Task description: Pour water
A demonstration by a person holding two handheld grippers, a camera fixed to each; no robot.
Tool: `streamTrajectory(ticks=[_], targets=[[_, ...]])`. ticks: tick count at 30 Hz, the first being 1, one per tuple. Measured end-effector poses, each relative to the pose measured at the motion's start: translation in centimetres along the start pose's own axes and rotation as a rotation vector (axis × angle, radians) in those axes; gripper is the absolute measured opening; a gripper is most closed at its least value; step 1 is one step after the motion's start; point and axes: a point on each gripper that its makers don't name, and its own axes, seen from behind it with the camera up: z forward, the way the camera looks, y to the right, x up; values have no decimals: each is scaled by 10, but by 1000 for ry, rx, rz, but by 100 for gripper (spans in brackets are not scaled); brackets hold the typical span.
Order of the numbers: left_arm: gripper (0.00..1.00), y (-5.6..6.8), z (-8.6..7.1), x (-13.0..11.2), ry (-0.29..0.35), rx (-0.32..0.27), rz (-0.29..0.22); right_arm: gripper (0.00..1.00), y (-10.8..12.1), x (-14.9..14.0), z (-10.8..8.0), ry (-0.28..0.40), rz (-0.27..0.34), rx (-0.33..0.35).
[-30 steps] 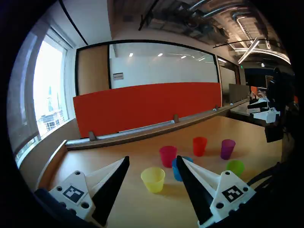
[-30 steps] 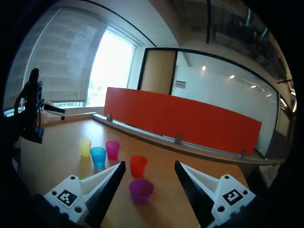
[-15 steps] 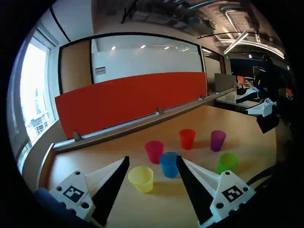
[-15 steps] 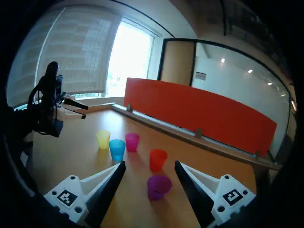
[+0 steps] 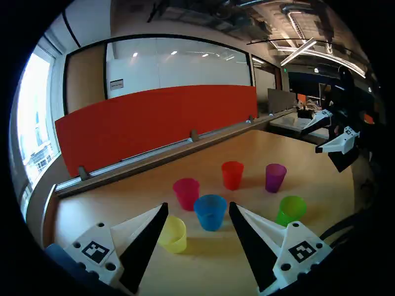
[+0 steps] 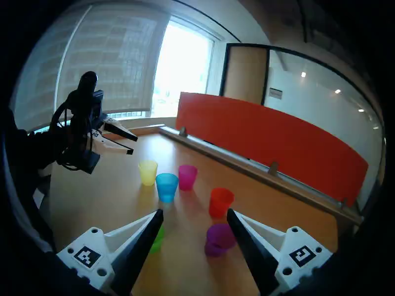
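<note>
Several plastic cups stand on a wooden table (image 5: 123,202). In the left gripper view my left gripper (image 5: 198,204) is open just above the near cups: a blue cup (image 5: 210,212) lies between its fingertips, a yellow cup (image 5: 173,234) is half hidden by the left finger. Behind are a pink cup (image 5: 186,193), a red cup (image 5: 232,174), a purple cup (image 5: 275,177) and a green cup (image 5: 291,209). My right gripper (image 6: 194,211) is open, with the purple cup (image 6: 218,240) by its right finger and the green cup (image 6: 157,240) behind its left finger.
A long red partition (image 5: 158,121) runs along the table's far edge above a rail. Windows with blinds (image 6: 123,69) fill one side. The right gripper (image 5: 340,143) hangs at the table's right end; the left gripper (image 6: 106,133) is held beyond the yellow cup (image 6: 147,172).
Both grippers have come closer to the cups and turned toward each other. The cups slid left in the left gripper view and right in the right gripper view. Both stayed open.
</note>
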Motion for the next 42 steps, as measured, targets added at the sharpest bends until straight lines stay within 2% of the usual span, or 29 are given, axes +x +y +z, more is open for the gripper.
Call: streamTrajectory(ticks=[8,24,42], targets=[[91,11,21,-7,-31,-33,34,100,-16,-2,8,-10,12,45],[91,30,62,-31,-104,-101,58,100,-43,-13,16,-26,8,102],[91,33,92,-59,-191,-95,78,100,-56,-27,28,-41,16,144]])
